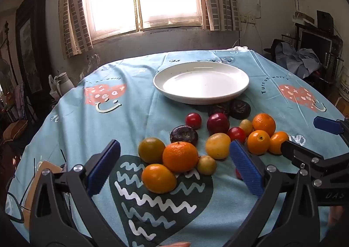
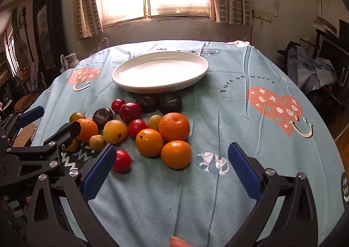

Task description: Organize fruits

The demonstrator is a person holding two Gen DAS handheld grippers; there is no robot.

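Observation:
A pile of small fruits lies on the blue tablecloth in front of an empty white plate [image 1: 237,72] [image 2: 196,66]. It holds oranges [image 1: 180,156] [image 2: 174,126], red plums [image 1: 218,123] [image 2: 130,112], yellow fruits [image 1: 217,145] [image 2: 115,131] and dark water chestnuts [image 1: 183,134] [image 2: 102,117]. My left gripper [image 1: 174,168] is open and empty, its fingers spread around the near oranges, above the cloth. My right gripper [image 2: 171,169] is open and empty, near an orange [image 2: 176,154] and a red plum [image 2: 122,161]. Each gripper shows in the other's view.
The table [image 2: 250,116] is round, with edges falling away left and right. A window with curtains lies behind. Cluttered furniture and clothes stand at the right [image 1: 305,61], a pitcher [image 1: 63,81] and dark cabinet at the left.

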